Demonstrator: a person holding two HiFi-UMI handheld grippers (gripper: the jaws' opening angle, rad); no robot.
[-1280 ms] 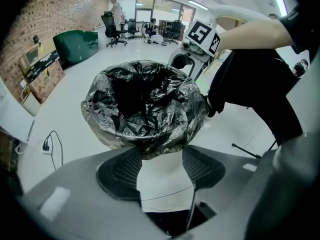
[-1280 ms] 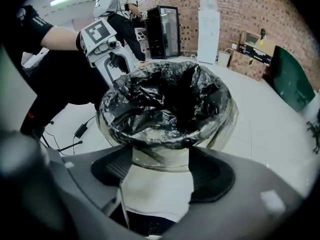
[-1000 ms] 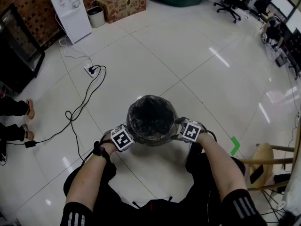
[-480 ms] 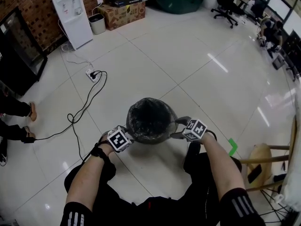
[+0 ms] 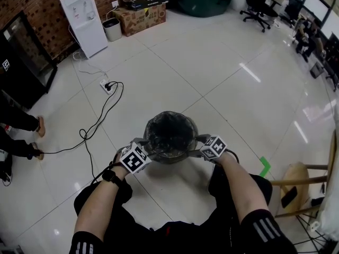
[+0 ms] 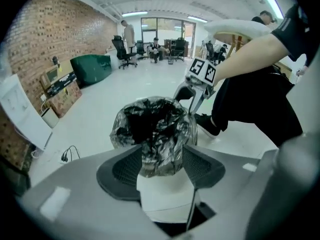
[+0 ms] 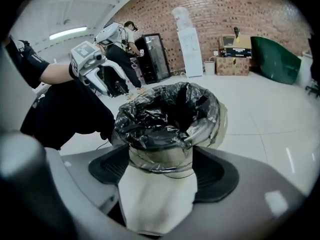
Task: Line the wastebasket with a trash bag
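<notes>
The left hand-held gripper (image 5: 142,143) sits at the near-left side of the wastebasket (image 5: 169,157). In its own view the left hand-held gripper (image 6: 162,166) has both pads pressed on a bunched fold of the trash bag (image 6: 150,126).

The round wastebasket is between the two tools, just ahead of the person's knees over the white tiled floor (image 5: 212,78); its foot is hidden. The bag is glossy, black and heavily crumpled. It fills the mouth and sags into a dark hollow, and its edge is turned out over the rim. There the film looks thinner and greyish against the pale wall.

The right hand-held gripper (image 5: 198,143) is at the near-right side. In its view the right hand-held gripper (image 7: 161,156) has its jaws spread wide; they have just been opening, and the bag-covered rim and wall stand between them.
</notes>
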